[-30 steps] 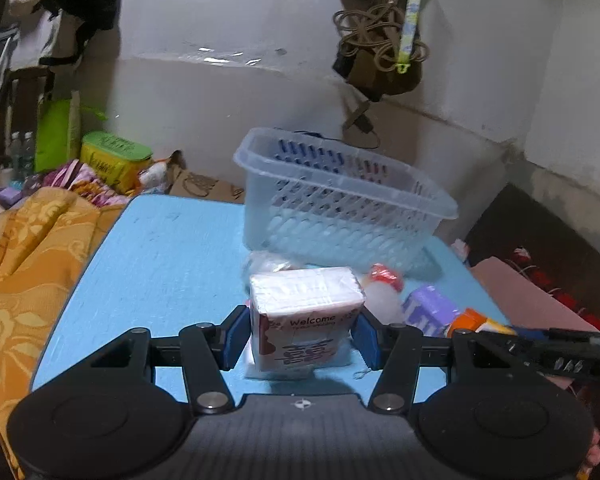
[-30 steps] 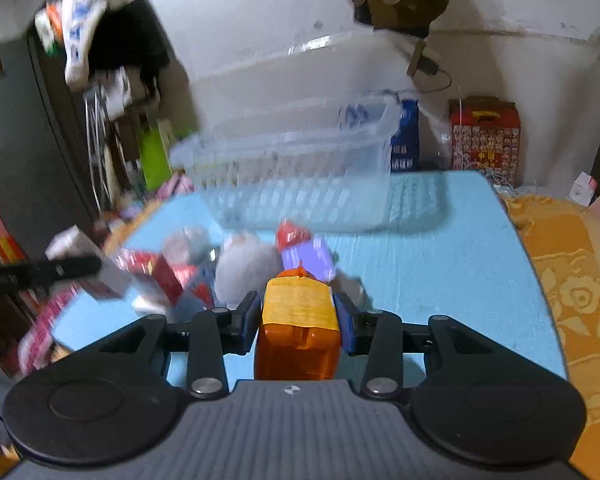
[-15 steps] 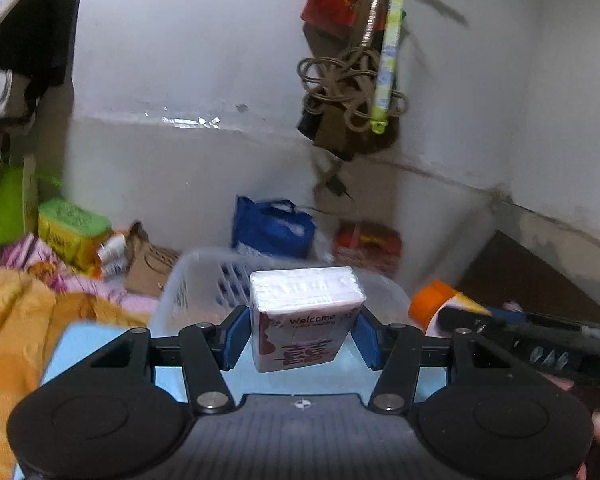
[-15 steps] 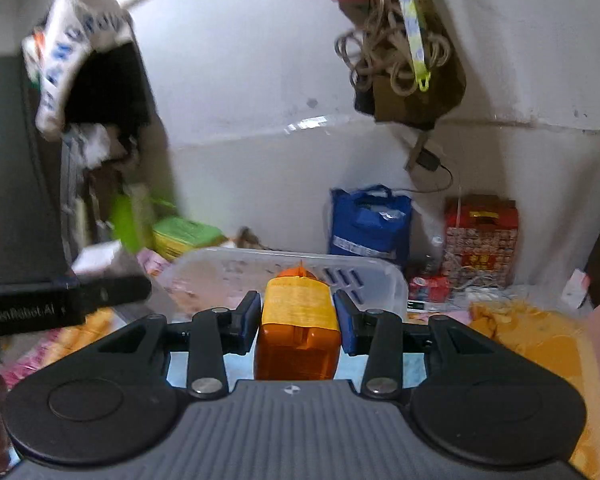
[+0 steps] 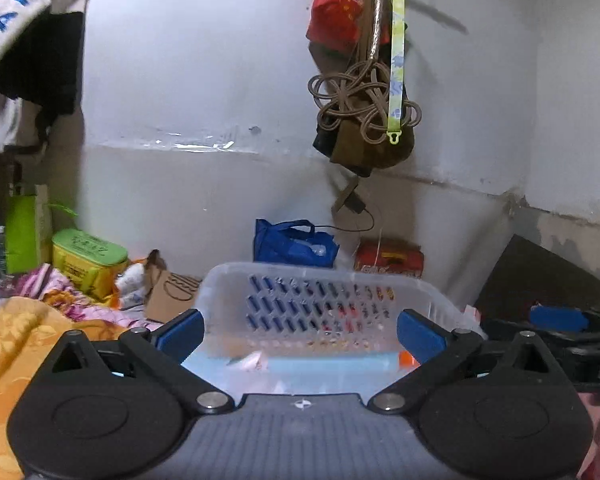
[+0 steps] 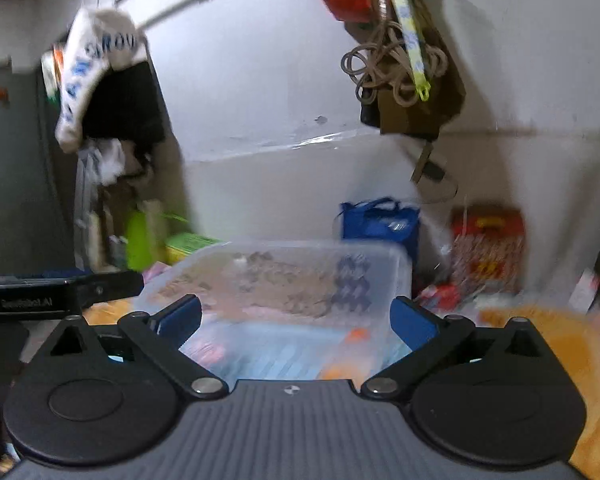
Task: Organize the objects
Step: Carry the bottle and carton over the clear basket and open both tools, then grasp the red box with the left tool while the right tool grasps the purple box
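Jaws: both grippers spread wide, nothing between the pads. Left gripper (image 5: 301, 334) and right gripper (image 6: 295, 320) are each held above one clear plastic basket (image 5: 236, 276), looking down into it over the near rim.

Count, left wrist view:
- 1 basket, perforated far wall, translucent.
- 1 white pack (image 5: 252, 360) lying on the basket floor, left of centre, tilted; blurred, label not readable.
- 1 orange item (image 5: 406, 359) at the right end of the basket floor, only a sliver showing beside the right pad.
- The right gripper's body shows as a black bar at the right edge, alongside the basket.

Count, right wrist view (motion blur heavy):
- Same basket (image 6: 400, 264), 1 only.
- 1 orange bottle (image 6: 346, 354) inside on the floor, toward the right, lying down as far as I can tell.
- 1 pinkish-white smear (image 6: 206, 350) inside at the left; likely the pack, cannot confirm.
- The left gripper's body appears as a black bar at the left edge, just beside the basket rim.

Basket floor reads light blue through the plastic in both views.

Surroundings: 1 blue bag (image 5: 294, 245) and 1 red box (image 5: 389, 259) behind the basket against the wall; 1 green-lidded yellow tub (image 5: 87, 258) to the left; orange patterned cloth (image 5: 16, 332) at the near left; 1 coil of rope (image 5: 364, 100) hanging on the wall above.
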Motion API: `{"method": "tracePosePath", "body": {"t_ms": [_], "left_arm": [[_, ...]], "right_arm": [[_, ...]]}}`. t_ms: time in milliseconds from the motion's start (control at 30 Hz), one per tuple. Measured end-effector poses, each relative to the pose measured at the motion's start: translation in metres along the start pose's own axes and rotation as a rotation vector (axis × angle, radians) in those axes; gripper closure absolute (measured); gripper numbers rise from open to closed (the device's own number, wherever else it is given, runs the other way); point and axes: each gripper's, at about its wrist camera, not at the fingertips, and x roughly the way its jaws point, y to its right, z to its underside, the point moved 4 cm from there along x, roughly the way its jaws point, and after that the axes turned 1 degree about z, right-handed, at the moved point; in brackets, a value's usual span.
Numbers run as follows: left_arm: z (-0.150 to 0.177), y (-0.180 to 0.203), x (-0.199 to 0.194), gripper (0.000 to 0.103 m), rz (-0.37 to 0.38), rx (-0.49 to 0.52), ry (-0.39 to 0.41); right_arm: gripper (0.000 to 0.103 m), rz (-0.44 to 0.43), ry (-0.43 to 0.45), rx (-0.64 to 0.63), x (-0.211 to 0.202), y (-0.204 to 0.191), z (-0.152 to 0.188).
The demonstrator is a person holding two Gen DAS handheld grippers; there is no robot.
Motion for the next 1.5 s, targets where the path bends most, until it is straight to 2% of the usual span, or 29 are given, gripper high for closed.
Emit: {"method": "tracePosePath", "body": {"t_ms": [100,167,233,300,433,533,600,667,733,800,900,933,1033,1133,1300,1500], "left_arm": [[0.025,-0.001,-0.032,0.0,0.005,0.008,-0.027],[0.043,0.0,-0.05,0.0,0.009,0.018,-0.028],[0.057,0.001,-0.057,0.0,-0.005,0.046,-0.054],[0.069,0.0,-0.056,0.0,-0.008,0.053,-0.1],[0.084,-0.004,-0.049,0.0,-0.029,0.058,-0.156],[0.092,-0.005,-0.046,0.0,-0.036,0.058,-0.178],[0.095,-0.001,-0.043,0.0,-0.039,0.079,-0.188],[0.099,0.006,-0.039,0.0,-0.047,0.114,-0.199],[0.106,0.014,-0.037,0.0,-0.053,0.146,-0.208],[0.11,0.017,-0.035,0.001,-0.072,0.166,-0.215],[0.112,0.019,-0.033,0.006,-0.092,0.18,-0.218],[0.112,0.019,-0.033,0.011,-0.101,0.184,-0.214],[0.112,0.015,-0.032,0.049,-0.119,0.171,-0.217],[0.11,0.01,-0.035,0.05,-0.11,0.148,-0.205],[0.099,0.006,-0.046,0.05,-0.106,0.11,-0.153],[0.096,0.019,-0.051,0.05,-0.082,0.138,-0.128]], "right_arm": [[0.0,-0.015,-0.069,0.107,-0.016,0.008,0.039],[0.0,0.028,-0.117,0.076,-0.01,0.009,0.056],[0.001,0.052,-0.166,0.036,-0.005,0.005,0.069],[0.002,0.066,-0.18,-0.021,-0.001,0.0,0.073],[0.015,0.07,-0.228,-0.035,0.01,-0.002,0.076],[0.02,0.062,-0.246,-0.047,0.015,-0.007,0.083],[0.024,0.095,-0.265,-0.096,0.019,-0.013,0.088],[0.031,0.115,-0.281,-0.118,0.021,-0.017,0.094],[0.044,0.106,-0.293,-0.119,0.022,-0.018,0.095],[0.047,0.111,-0.296,-0.132,0.022,-0.018,0.096],[0.058,0.112,-0.303,-0.141,0.023,-0.017,0.099],[0.058,0.11,-0.303,-0.142,0.024,-0.017,0.1],[0.059,0.109,-0.291,-0.159,0.023,-0.017,0.101],[0.059,0.109,-0.279,-0.167,0.018,-0.016,0.102],[0.059,0.082,-0.232,-0.103,0.003,-0.006,0.09],[0.06,0.077,-0.193,-0.071,-0.006,0.001,0.079]]}}
